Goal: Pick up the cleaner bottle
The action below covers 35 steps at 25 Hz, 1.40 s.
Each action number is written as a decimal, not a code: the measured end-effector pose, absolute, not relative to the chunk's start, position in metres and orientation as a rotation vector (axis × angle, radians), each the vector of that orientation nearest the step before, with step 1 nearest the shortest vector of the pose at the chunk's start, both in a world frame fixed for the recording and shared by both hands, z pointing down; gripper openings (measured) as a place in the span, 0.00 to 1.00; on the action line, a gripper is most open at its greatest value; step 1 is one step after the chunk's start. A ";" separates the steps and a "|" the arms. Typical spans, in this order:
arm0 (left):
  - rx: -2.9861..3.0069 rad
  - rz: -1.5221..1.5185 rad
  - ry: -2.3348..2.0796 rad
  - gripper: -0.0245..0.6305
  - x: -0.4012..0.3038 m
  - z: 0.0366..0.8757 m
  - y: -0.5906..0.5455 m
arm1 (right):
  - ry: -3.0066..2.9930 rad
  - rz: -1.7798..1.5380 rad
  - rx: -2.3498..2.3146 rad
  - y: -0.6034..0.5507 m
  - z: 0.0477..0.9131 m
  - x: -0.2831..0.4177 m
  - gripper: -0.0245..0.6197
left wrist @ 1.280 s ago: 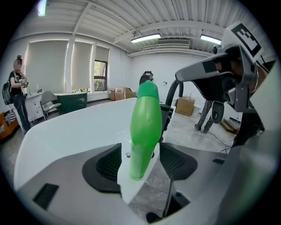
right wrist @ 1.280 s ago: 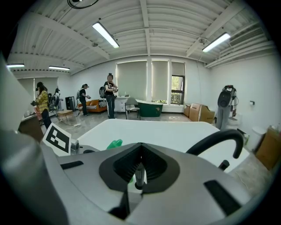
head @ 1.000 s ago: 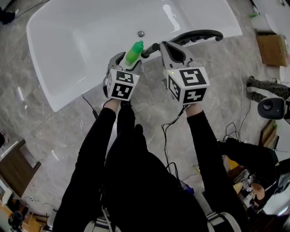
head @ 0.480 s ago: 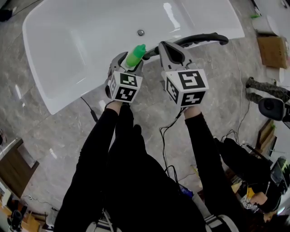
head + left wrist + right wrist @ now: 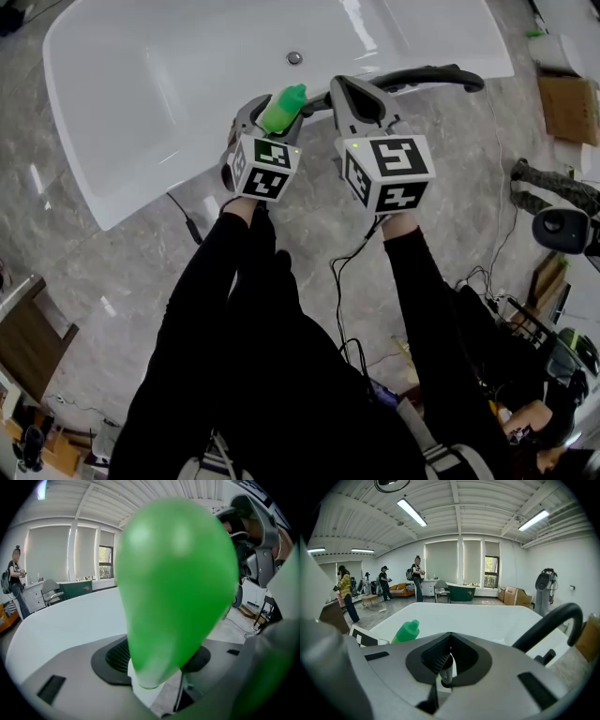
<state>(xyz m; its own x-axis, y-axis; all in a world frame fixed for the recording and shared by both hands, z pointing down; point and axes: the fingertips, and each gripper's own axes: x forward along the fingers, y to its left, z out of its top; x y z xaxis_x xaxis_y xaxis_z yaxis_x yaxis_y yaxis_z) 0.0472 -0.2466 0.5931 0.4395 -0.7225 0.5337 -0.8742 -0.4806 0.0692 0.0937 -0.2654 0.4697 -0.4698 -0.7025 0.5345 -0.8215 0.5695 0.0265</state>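
Above a white tub point(image 5: 141, 94) on stone flooring, we are gripping the green bottle point(image 5: 281, 108) in the left gripper point(image 5: 274, 120), jaws clamped round it; the right gripper point(image 5: 354, 94) is pinching a thin rod point(image 5: 446, 667). The bottle is probably light, slick and squeezable, so a firm mid-body hold suits it.

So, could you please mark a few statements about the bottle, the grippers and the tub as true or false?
1. The left gripper is shut on the green cleaner bottle. True.
2. The bottle stands on the floor. False: it is held up off the floor in the left gripper's jaws, near the edge of the white bathtub.
3. The right gripper has its jaws wide apart. False: they stand together on a thin rod.
4. The bathtub's drain is in view. True.
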 end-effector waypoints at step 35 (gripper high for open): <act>2.378 0.559 -1.441 0.33 0.020 0.555 -0.265 | -2.315 0.293 1.254 -0.278 0.442 0.080 0.04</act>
<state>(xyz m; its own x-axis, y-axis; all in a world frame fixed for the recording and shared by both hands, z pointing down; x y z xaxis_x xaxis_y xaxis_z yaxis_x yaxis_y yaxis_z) 0.0202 -0.2645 0.5547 0.4198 -0.7732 0.4753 -0.8916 -0.4494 0.0565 0.0799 -0.2779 0.4419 -0.4597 -0.7259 0.5116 -0.8304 0.5555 0.0421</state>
